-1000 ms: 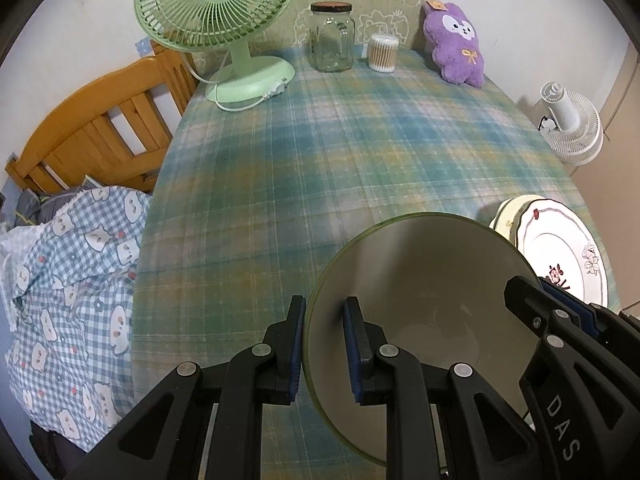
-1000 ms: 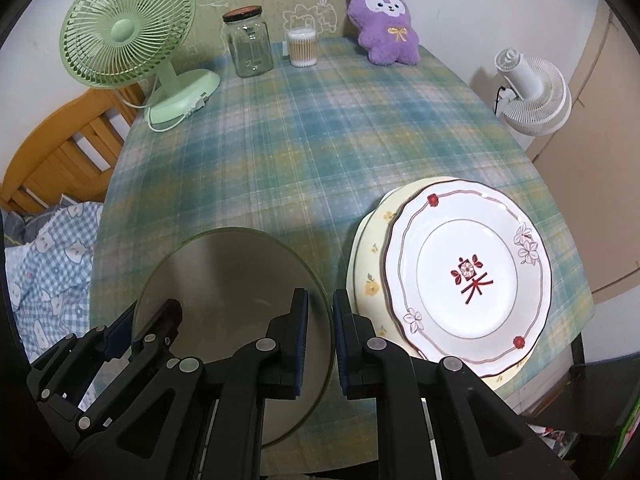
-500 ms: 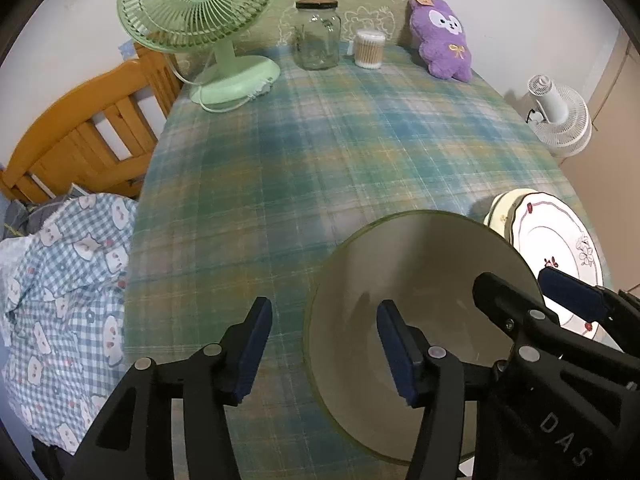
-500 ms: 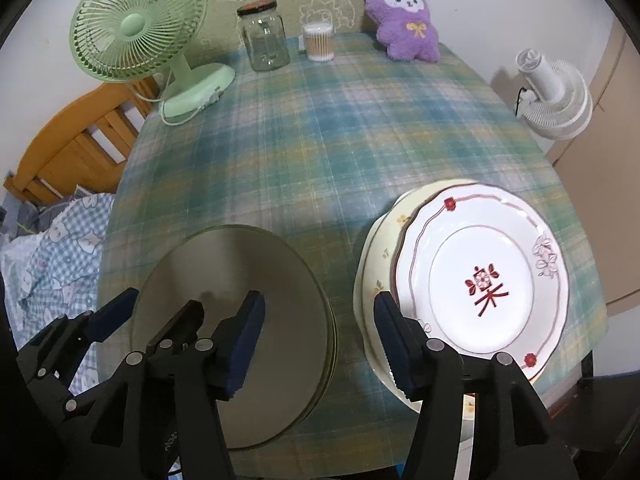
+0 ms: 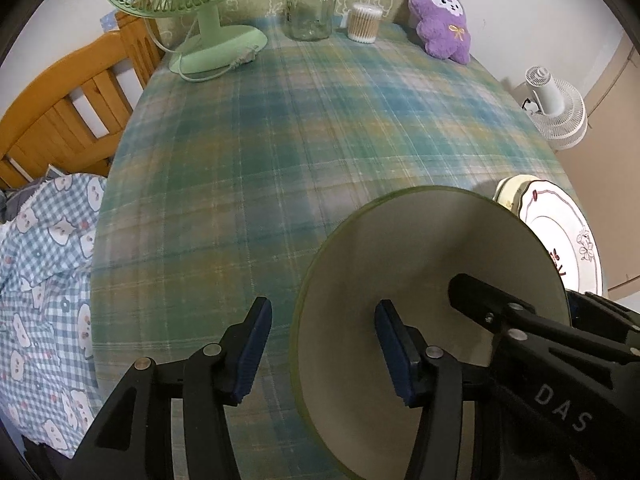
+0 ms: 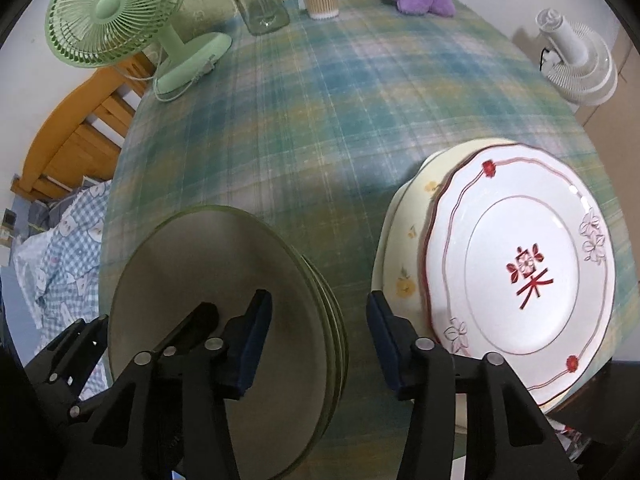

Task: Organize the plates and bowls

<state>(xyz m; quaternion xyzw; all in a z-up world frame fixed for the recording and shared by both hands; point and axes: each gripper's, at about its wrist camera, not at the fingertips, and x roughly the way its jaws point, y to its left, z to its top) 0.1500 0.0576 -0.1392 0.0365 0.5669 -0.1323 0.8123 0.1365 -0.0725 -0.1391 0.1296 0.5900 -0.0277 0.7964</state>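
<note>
Stack of olive-grey plates point(image 6: 208, 304) sat on the near left part of the table point(image 5: 320, 128), which was covered in a soft blue-green plaid cloth. The plates were round, smooth and matte, with thin green rims; several rim edges showed layered at the right side of the stack.

Left gripper point(image 5: 322, 350): fingers apart, blue ribbed pads facing each other. The left rim of the top plate lay between them, with no pad pressing on it. One finger stood over the cloth, the other over the plate's face.

Right gripper point(image 6: 318, 338): fingers apart and closing. The stack's right rim lay between them, clear of both pads.

A second stack sat just right of the first: a glossy white plate point(image 6: 520, 276) with a scalloped red-lined rim and red centre motif, on a cream plate point(image 6: 404, 256) with yellow flowers.

At the far table edge stood a green plastic fan point(image 6: 116, 12), a clear glass jar point(image 5: 310, 8), a tub of cotton swabs point(image 5: 363, 24) and a purple plush toy point(image 5: 440, 20). A wooden frame point(image 5: 60, 120) and checked fabric point(image 5: 44, 280) lay left of the table.
</note>
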